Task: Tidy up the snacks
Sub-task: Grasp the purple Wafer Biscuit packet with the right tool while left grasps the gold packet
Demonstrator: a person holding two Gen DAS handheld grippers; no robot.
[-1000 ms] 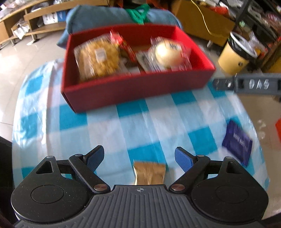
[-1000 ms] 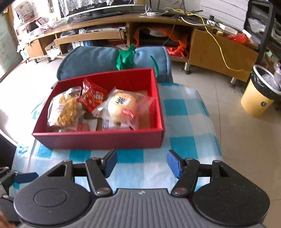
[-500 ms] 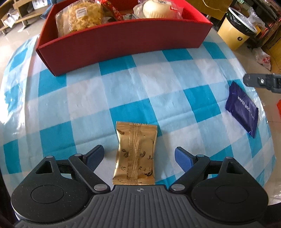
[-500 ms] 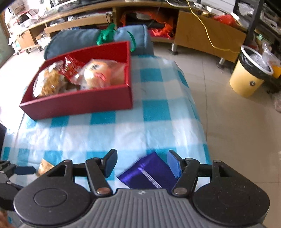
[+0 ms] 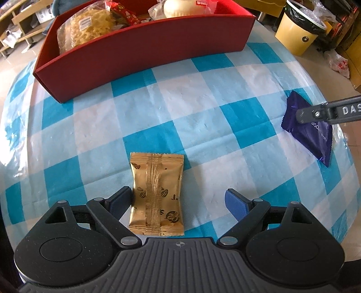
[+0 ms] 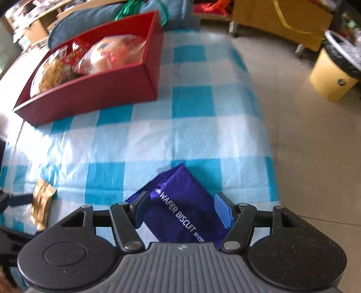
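A gold snack packet [image 5: 156,191] lies flat on the blue checked tablecloth [image 5: 203,94]. My left gripper [image 5: 178,200] is open around its near end, the left finger touching its edge. A purple wafer biscuit packet [image 6: 180,207] lies near the table's right edge, and my right gripper [image 6: 181,206] is open around it. That packet also shows in the left wrist view [image 5: 309,133] with a right gripper finger [image 5: 327,111] over it. The red box [image 5: 144,45] at the back holds a noodle bag [image 5: 90,27], a red packet and a wrapped bun [image 5: 180,8].
A yellow bin [image 5: 295,33] with a black liner stands on the floor to the right, also in the right wrist view [image 6: 334,74]. A blue cushion [image 6: 108,15] lies behind the box. Wooden shelves line the back wall. The table edge drops off at right.
Both grippers have lowered toward the table. The gold packet now lies between my left fingers and the purple packet between my right fingers. The red box has moved farther off in both views.
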